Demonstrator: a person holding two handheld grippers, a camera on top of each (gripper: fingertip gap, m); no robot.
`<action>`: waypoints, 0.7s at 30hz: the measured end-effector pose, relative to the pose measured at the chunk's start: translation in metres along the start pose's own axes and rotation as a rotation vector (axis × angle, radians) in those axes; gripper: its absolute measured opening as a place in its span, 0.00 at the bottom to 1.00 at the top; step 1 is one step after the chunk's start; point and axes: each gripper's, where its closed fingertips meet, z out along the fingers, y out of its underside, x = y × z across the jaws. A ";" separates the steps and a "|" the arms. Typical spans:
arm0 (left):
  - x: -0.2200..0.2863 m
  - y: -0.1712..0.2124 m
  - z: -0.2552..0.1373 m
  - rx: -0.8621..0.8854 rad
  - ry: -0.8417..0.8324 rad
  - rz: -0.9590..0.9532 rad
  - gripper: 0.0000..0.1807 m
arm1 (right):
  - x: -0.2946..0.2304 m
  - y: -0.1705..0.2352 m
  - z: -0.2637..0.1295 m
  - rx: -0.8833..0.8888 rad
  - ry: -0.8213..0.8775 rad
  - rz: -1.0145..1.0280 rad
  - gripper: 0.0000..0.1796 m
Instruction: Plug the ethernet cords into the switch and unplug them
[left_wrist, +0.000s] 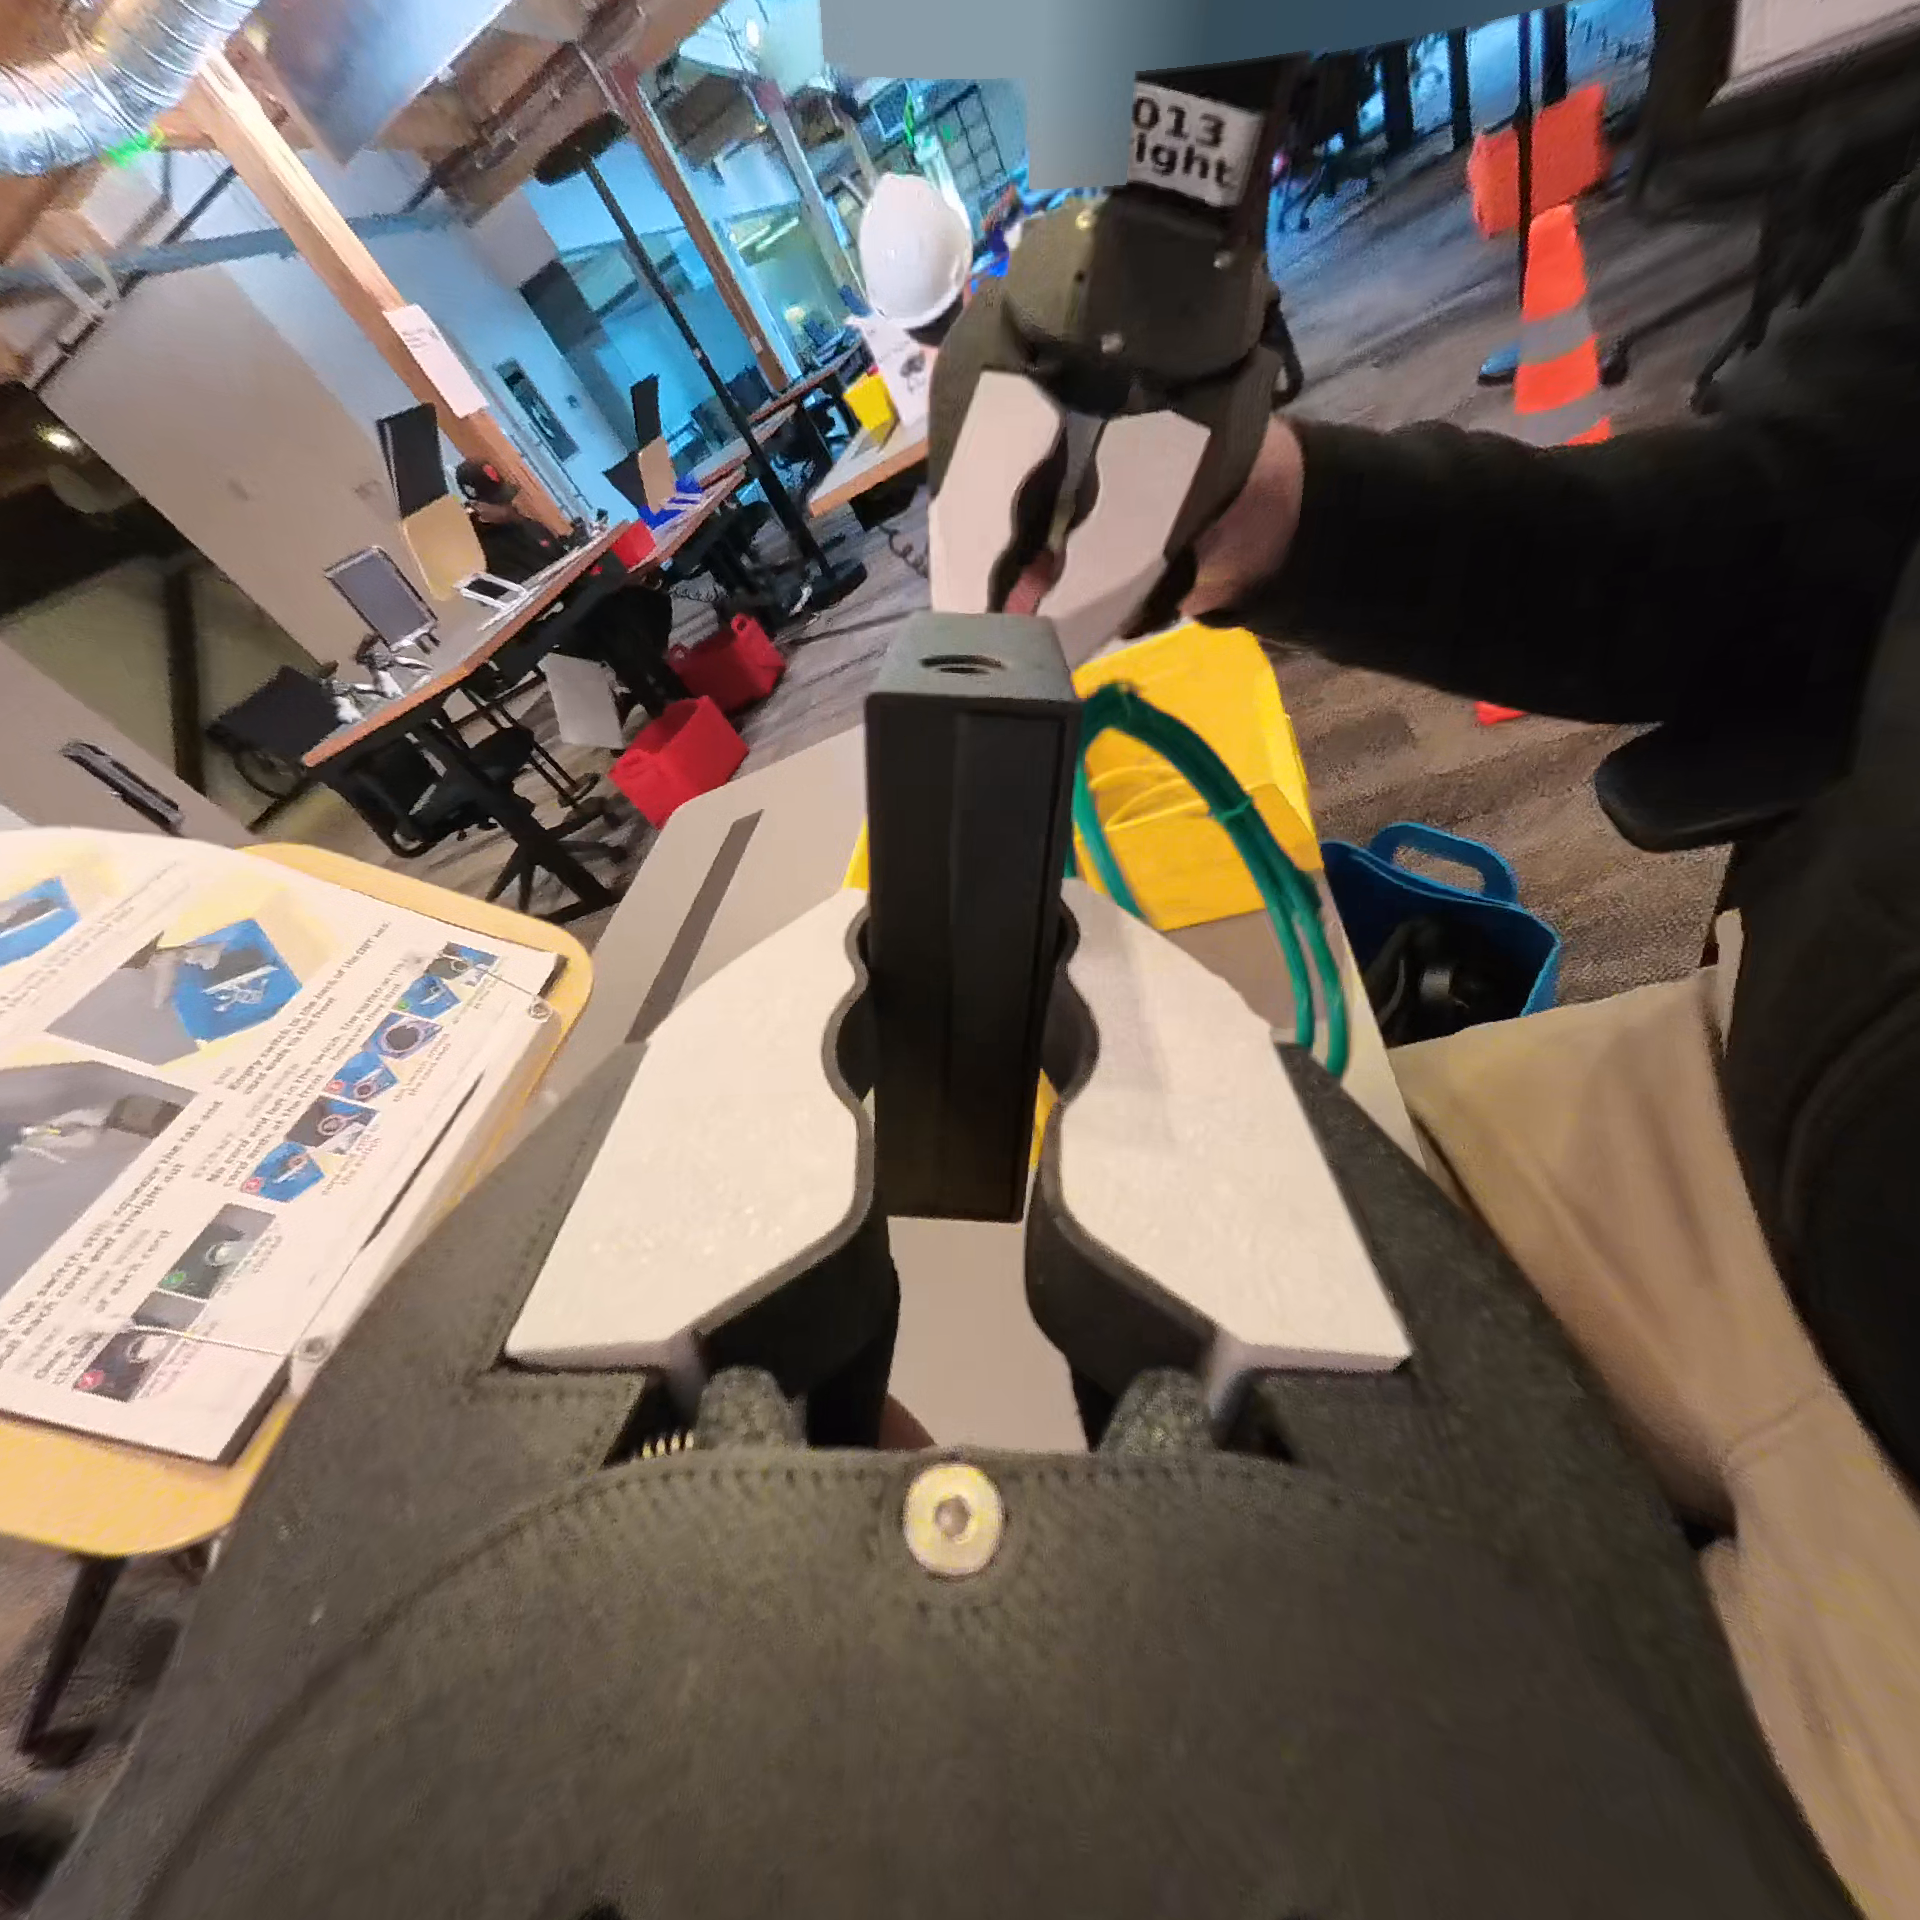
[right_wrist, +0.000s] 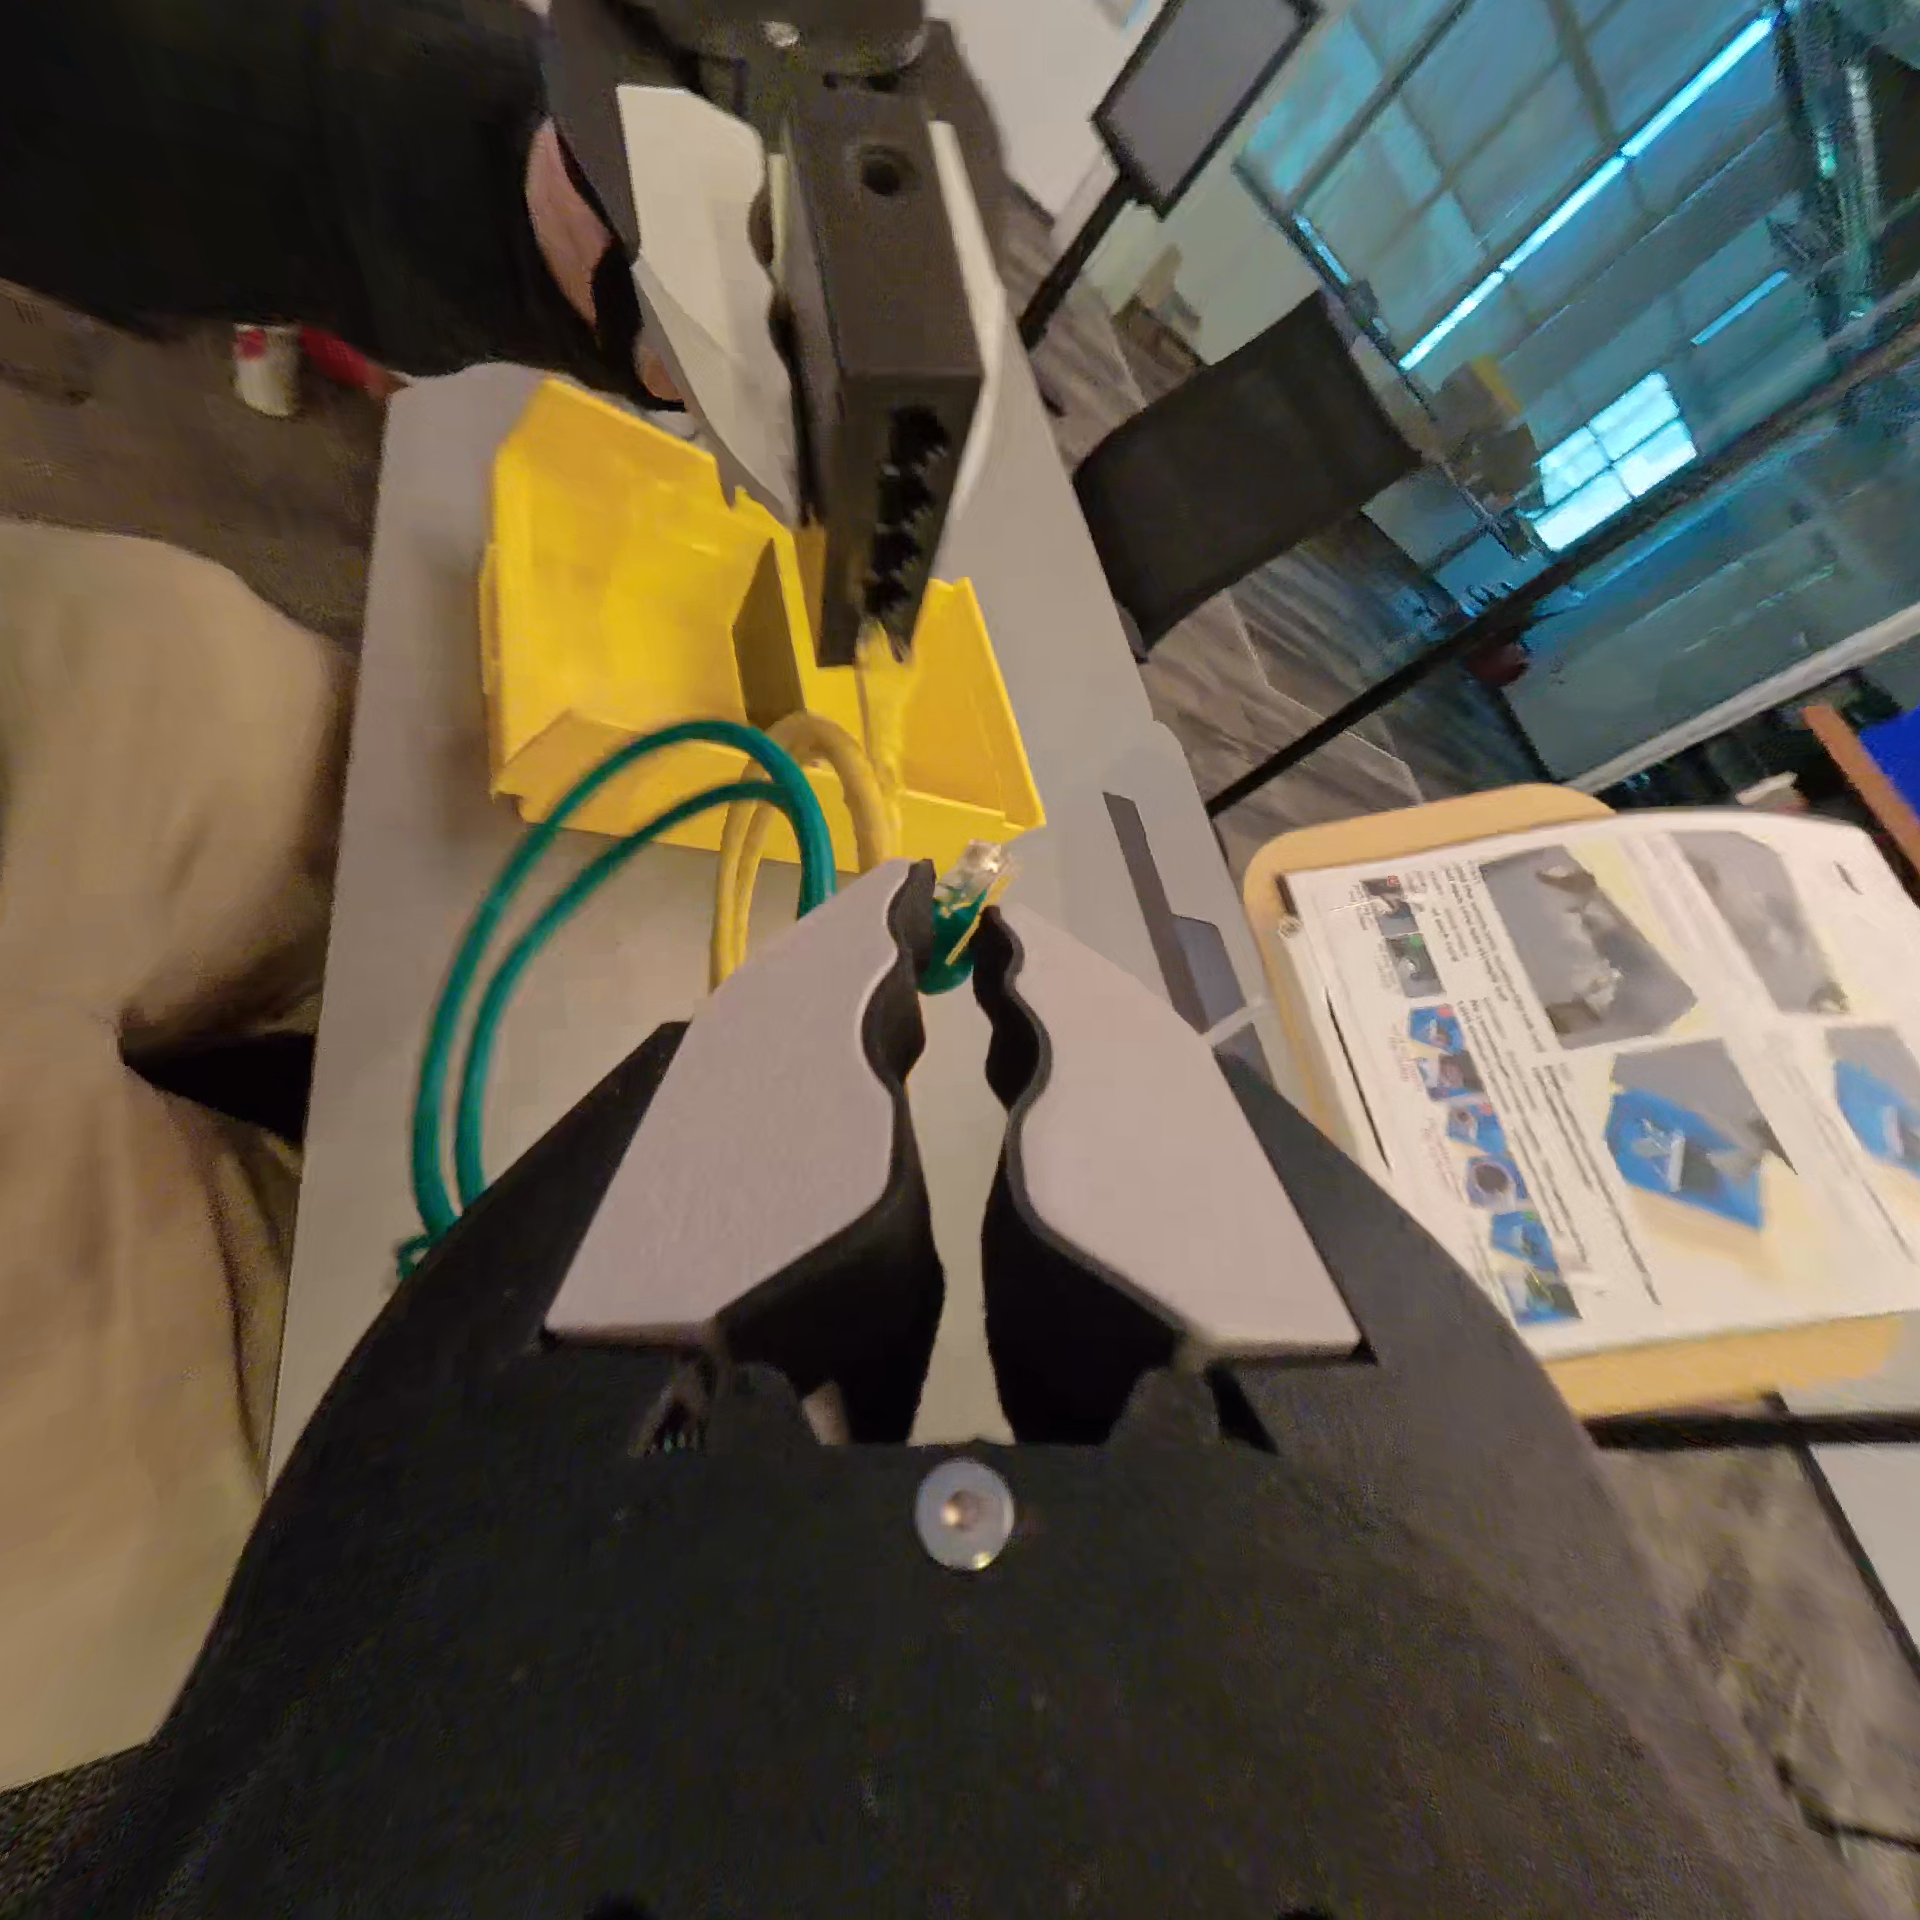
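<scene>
Green cord (right_wrist: 940, 940) is pinched at its plug by the right claw (right_wrist: 951, 914); switch (right_wrist: 883, 343) is clamped in the left claw (left_wrist: 961, 966).

Ports lie ahead of the plug; it is best squared to a port, then pushed straight.

Open-plan office: desks (left_wrist: 582, 582), glass partitions (right_wrist: 1558, 343)

Bin (right_wrist: 665, 644) on tabletop (right_wrist: 416, 831) far end; cords (right_wrist: 488, 935) looped before it; switch (right_wrist: 894, 343) above bin; clipboard (right_wrist: 1621, 1049) off right edge.
</scene>
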 end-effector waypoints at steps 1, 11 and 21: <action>-0.002 0.001 -0.001 -0.001 -0.011 0.011 0.15 | 0.006 0.003 -0.009 -0.010 0.027 0.009 0.04; -0.006 0.020 0.000 -0.103 -0.038 0.049 0.15 | 0.067 0.105 -0.146 -0.189 0.500 0.385 0.05; -0.004 0.028 0.005 -0.153 -0.036 0.068 0.15 | -0.005 0.280 -0.195 -0.398 0.787 0.866 0.05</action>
